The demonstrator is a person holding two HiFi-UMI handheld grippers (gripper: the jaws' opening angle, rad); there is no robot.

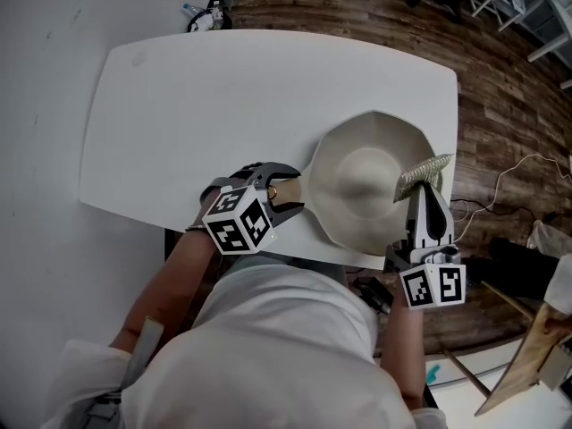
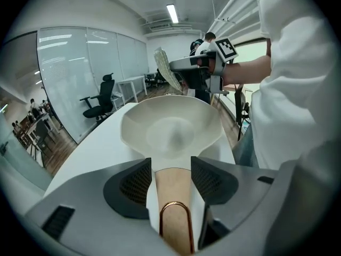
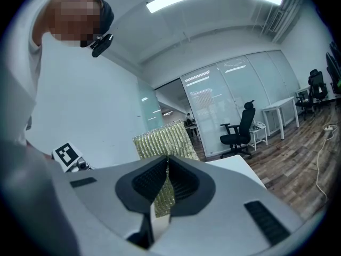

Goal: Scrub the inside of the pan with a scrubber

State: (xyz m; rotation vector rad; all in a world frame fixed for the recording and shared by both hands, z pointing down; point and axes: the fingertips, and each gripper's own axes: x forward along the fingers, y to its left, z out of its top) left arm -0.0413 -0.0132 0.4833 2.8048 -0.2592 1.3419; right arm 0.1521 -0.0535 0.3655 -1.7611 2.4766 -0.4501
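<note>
On the white table [image 1: 197, 105], the pan [image 1: 366, 186] sits with its handle [image 2: 173, 188] between the wide-open jaws of my left gripper [image 1: 279, 188], not pinched. My right gripper [image 1: 427, 195] clamps the scrubber [image 1: 423, 174] over the pan's right rim. I'd squeeze that handle firmly first, then press down and circle inside.

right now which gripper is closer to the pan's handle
Left. The left gripper has its open jaws either side of the handle, not pressing it. The right gripper, shut on the scrubber, is by the pan's opposite rim, away from the handle.
</note>
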